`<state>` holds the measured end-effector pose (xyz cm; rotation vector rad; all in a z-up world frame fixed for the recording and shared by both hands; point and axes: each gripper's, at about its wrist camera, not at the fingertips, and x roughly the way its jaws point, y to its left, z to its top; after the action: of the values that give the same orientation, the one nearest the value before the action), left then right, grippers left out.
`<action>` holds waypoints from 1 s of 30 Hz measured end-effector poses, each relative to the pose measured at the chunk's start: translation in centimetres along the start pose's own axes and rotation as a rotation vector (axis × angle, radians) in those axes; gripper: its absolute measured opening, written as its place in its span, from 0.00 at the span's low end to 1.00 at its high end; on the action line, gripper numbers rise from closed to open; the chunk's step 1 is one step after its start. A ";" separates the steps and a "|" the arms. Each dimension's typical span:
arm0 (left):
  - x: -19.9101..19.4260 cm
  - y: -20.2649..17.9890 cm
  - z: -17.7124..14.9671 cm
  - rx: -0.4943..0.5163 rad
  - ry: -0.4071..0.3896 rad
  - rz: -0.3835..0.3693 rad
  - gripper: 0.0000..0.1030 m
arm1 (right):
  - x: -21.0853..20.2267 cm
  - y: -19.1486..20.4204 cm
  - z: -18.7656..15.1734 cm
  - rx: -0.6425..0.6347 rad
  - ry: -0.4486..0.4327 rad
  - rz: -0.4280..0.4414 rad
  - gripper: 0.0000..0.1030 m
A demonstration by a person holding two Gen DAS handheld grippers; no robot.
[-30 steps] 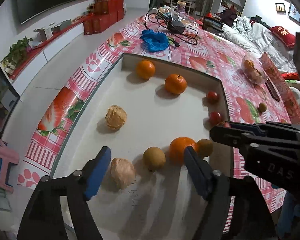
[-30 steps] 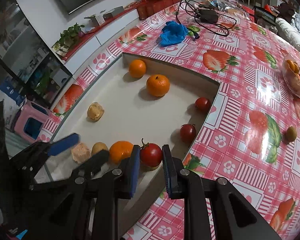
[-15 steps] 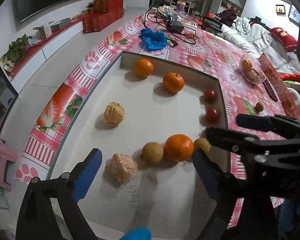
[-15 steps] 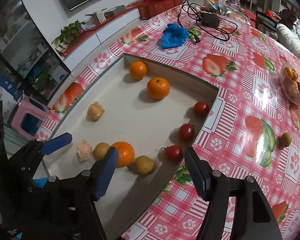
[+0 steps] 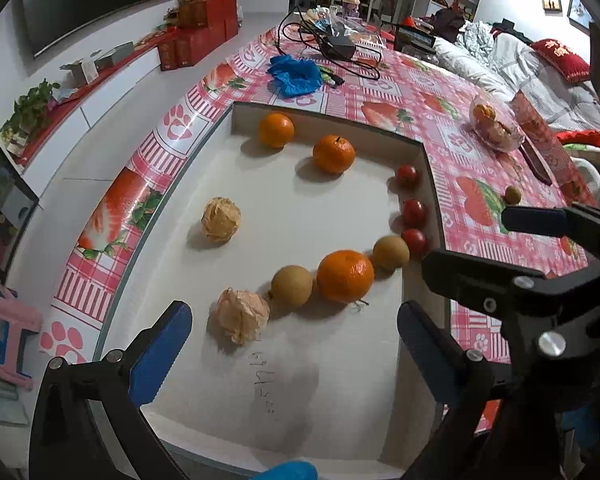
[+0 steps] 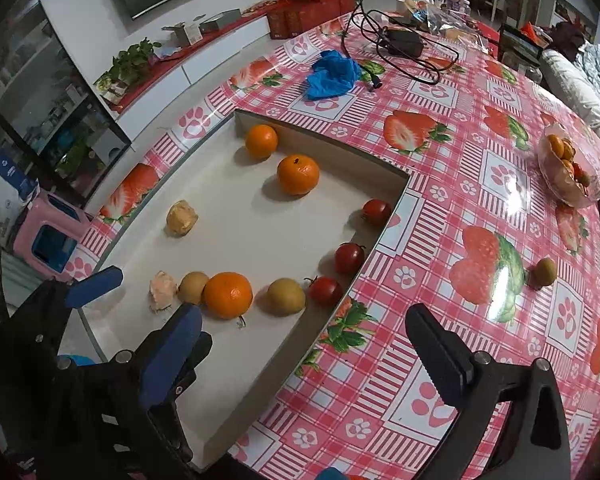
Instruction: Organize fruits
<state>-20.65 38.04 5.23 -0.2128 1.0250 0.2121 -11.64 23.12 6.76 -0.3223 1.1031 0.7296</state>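
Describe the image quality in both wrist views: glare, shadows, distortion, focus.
Left wrist view: strong fisheye bending curves the tray rim; soft shadows fall left of each fruit, e.g. the large orange; the fruit is sharp, the left gripper dark. Right wrist view: white glare streaks the tablecloth near the glass bowl; black vignette fills the corners; the right gripper is underexposed.

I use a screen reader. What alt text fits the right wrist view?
Open right gripper hovers empty over a shallow tray holding oranges, three cherry tomatoes and brown fruits, on a strawberry-print tablecloth.
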 end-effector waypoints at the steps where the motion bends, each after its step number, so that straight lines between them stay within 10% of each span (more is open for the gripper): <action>1: 0.0 0.0 -0.1 0.001 0.002 0.002 1.00 | 0.0 0.1 -0.1 -0.005 0.003 -0.004 1.00; 30: -0.6 -1.5 -0.7 0.058 -0.002 0.074 1.00 | -0.1 1.1 -1.0 -0.085 0.026 -0.060 0.99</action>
<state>-21.11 36.38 5.50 -0.1227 1.0360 0.2492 -13.09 23.35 6.55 -0.4370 1.0845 0.7219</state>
